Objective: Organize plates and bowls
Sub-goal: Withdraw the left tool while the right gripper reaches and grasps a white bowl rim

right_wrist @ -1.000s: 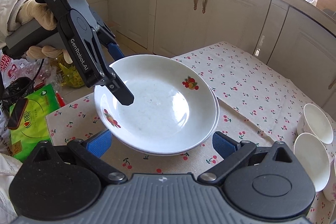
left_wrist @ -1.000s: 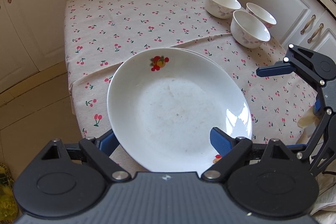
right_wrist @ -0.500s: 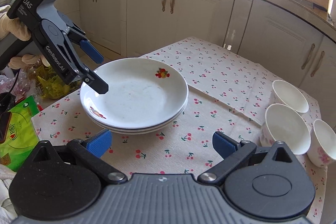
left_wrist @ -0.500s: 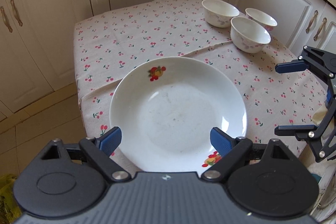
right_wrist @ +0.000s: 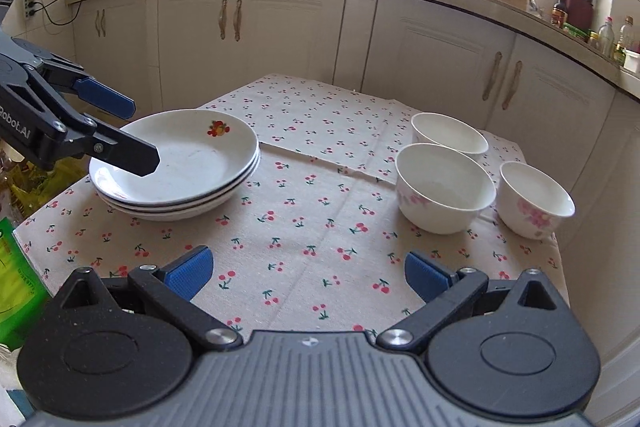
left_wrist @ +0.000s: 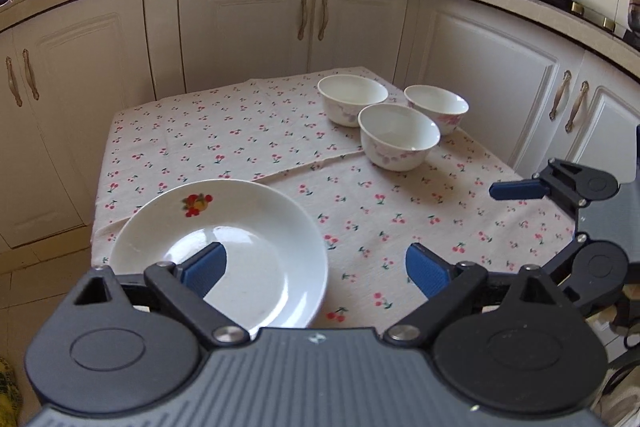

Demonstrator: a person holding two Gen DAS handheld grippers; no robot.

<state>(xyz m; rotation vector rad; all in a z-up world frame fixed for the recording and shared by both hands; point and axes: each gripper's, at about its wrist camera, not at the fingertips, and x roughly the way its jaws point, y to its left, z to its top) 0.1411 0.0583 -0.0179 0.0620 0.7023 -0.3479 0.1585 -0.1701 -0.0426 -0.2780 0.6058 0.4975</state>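
White ceramic plates (right_wrist: 176, 167) sit stacked three high near the table corner, on the cherry-print tablecloth (right_wrist: 304, 227). Three bowls (right_wrist: 444, 187) stand clustered at the opposite side, close together and unstacked.

Left gripper (left_wrist: 316, 267): jaws wide, holding nothing, one finger over the top plate. Right gripper (right_wrist: 308, 273): jaws wide, holding nothing, above bare cloth between stack and bowls.

Risks:
- The stack lies close to the table edge; a sideways nudge from the left gripper could slide it off.
- A grasp on one bowl could knock its neighbours, since they stand nearly touching.
- A raised fold in the tablecloth could catch a dragged bowl.

Nothing blocks the path to the bowls.
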